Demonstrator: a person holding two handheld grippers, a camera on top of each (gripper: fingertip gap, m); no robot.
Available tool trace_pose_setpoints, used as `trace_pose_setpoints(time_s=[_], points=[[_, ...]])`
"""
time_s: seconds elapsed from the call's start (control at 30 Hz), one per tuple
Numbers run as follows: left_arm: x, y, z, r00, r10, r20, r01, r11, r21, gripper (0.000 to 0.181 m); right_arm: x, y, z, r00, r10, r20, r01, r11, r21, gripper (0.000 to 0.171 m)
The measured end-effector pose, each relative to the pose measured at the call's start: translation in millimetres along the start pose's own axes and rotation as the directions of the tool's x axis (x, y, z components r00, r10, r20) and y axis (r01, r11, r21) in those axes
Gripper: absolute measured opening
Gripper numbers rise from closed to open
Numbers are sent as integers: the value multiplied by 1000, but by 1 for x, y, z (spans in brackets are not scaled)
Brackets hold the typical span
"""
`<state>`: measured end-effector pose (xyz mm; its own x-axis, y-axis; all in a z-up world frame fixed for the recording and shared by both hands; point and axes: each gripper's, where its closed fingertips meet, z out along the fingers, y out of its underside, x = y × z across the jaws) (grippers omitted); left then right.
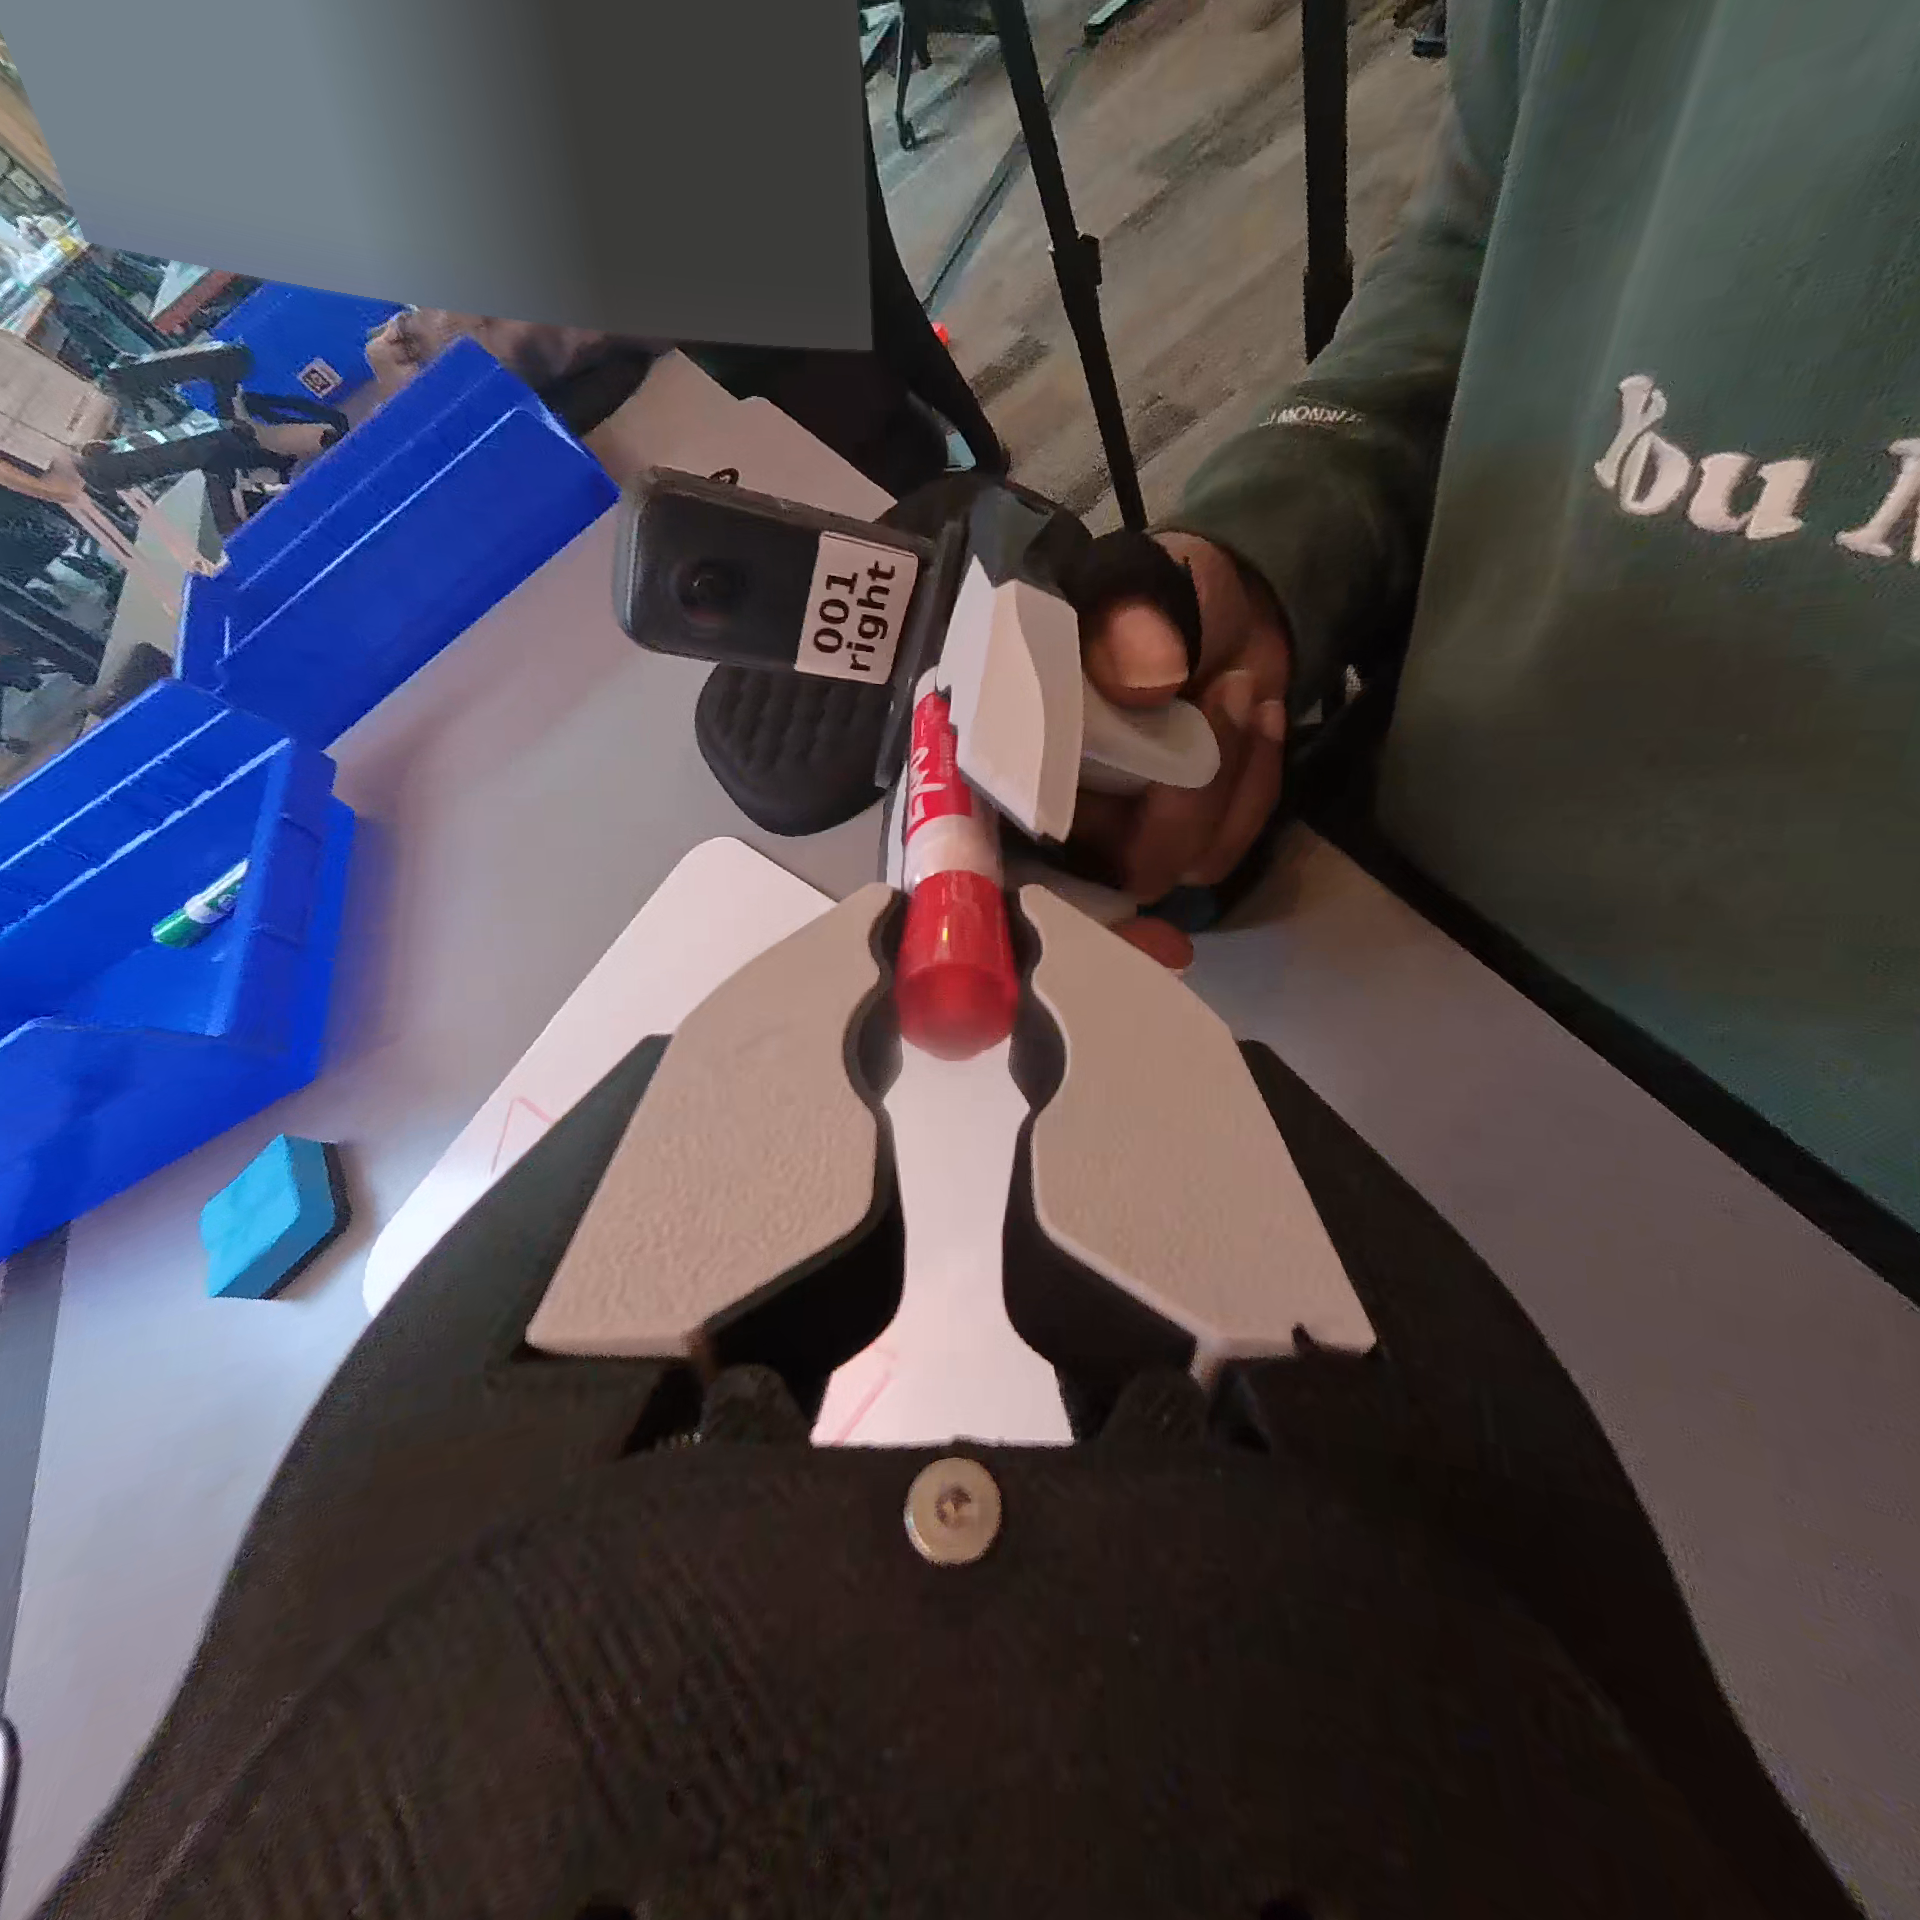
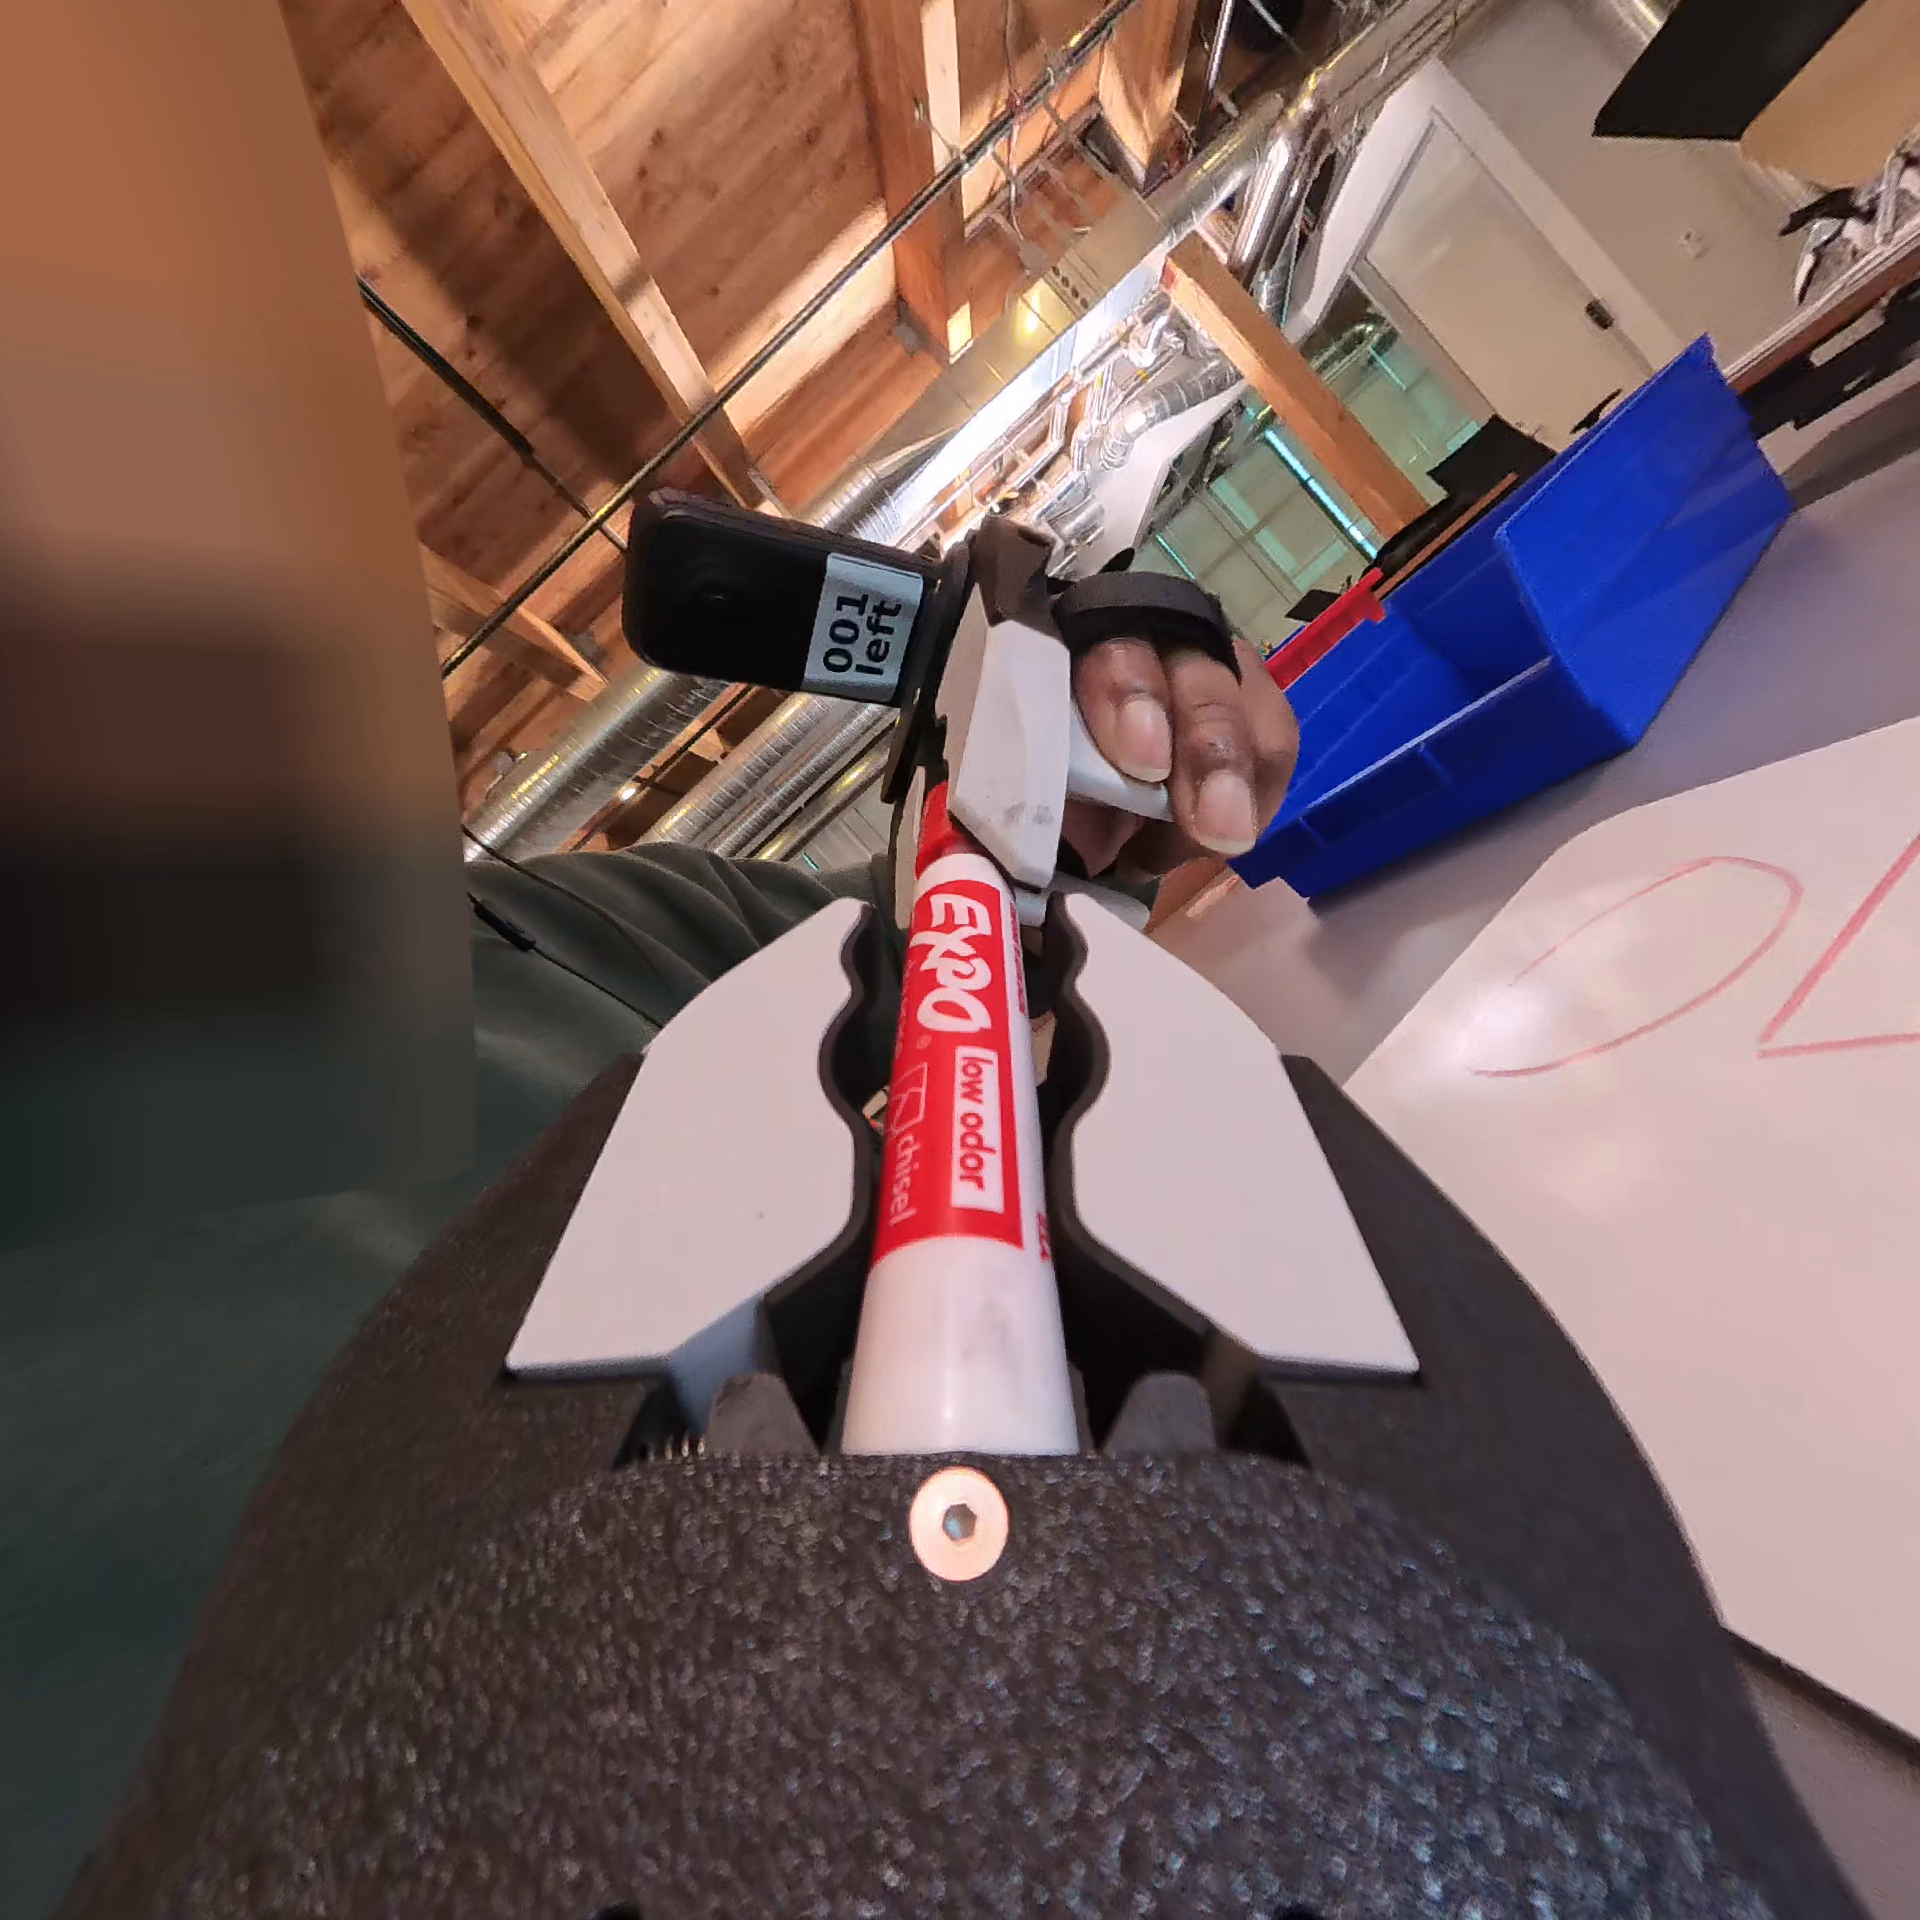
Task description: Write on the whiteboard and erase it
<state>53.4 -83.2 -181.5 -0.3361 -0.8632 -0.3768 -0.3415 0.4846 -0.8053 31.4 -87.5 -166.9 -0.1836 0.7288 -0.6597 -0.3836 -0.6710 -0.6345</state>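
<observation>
You are at the capping step, by the look of it: the whiteboard (image 2: 1662, 1195) already carries red shapes, and your two tools meet end to end on the red marker (image 2: 961, 1122) just above the table (image 1: 1507, 1299). Your right gripper (image 2: 961, 997) is clenched around the marker's white barrel, which runs back between its fingers toward the palm, and your left gripper (image 1: 951, 966) is pinched on the red cap (image 1: 956, 966) at the other end. Whether the cap is fully seated I cannot tell; I judge the next move to be a straight push along the marker's axis until it seats, keeping both tools in line so the barrel does not twist in the grip. After that the blue eraser (image 1: 275, 1216) is what you want; it lies on the table beside the board's left edge, near the blue bins (image 1: 364, 582). Your right tool points up and away from the board, tilted toward the ceiling, while your left tool looks down across the board at it, each hand wrapped round its handle with a strap over the fingers
</observation>
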Motion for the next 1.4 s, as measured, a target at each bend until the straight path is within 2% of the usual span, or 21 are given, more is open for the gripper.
trace_pose_setpoints(time_s=[0.13,0.3,0.5,0.57,0.63,0.67,0.7,0.77,0.87,0.93,0.97,1.07,1.13,1.27,1.33,1.4], points=[[-2,10,6,998,56,26,-54,996,-73,18,7,1,-2,998,0,-61,-1,1000,-17,31],[-5,8,8,994,104,35,-99,988,-119,18,7,-3,-2,999,33,-42,-32,999,9,32],[-6,11,9,994,100,32,-96,990,-106,18,8,-5,-2,996,87,-26,-86,996,21,33],[-6,9,8,997,65,40,-61,995,-78,18,6,-6,-1,998,44,-40,-44,999,-1,34],[-8,5,4,999,20,47,-18,999,-33,18,5,-7,0,992,-78,-99,70,995,-76,49],[-8,4,0,999,-16,38,16,1000,-6,18,7,-11,-4,971,-172,-163,154,981,-118,50],[-7,3,-4,998,-66,17,66,998,21,18,11,-15,-10,929,-288,-233,250,951,-182,51],[-9,8,-10,990,-138,6,138,989,48,18,15,-16,-20,800,-520,-298,403,835,-375,48],[1,20,-3,979,-194,-60,195,981,13,18,26,2,-28,654,-723,-223,429,598,-677,39],[7,24,5,978,-192,-82,191,981,-12,18,33,15,-31,628,-767,-133,416,475,-775,19],[8,25,7,979,-187,-83,186,982,-20,18,37,16,-33,614,-781,-111,408,435,-803,19],[2,26,8,978,-201,-62,201,980,0,18,40,12,-33,630,-774,-63,390,386,-836,20],[-3,23,4,969,-239,-61,242,969,44,18,43,10,-32,631,-776,-21,386,337,-859,29],[-11,22,-2,966,-252,-50,255,965,61,18,49,3,-24,631,-774,48,406,277,-871,19],[-19,25,-5,965,-261,-6,260,964,55,18,53,-3,-22,635,-771,50,404,277,-872,18],[-29,29,-9,950,-310,42,308,949,63,19,59,-14,-19,655,-755,29,403,317,-858,18]])
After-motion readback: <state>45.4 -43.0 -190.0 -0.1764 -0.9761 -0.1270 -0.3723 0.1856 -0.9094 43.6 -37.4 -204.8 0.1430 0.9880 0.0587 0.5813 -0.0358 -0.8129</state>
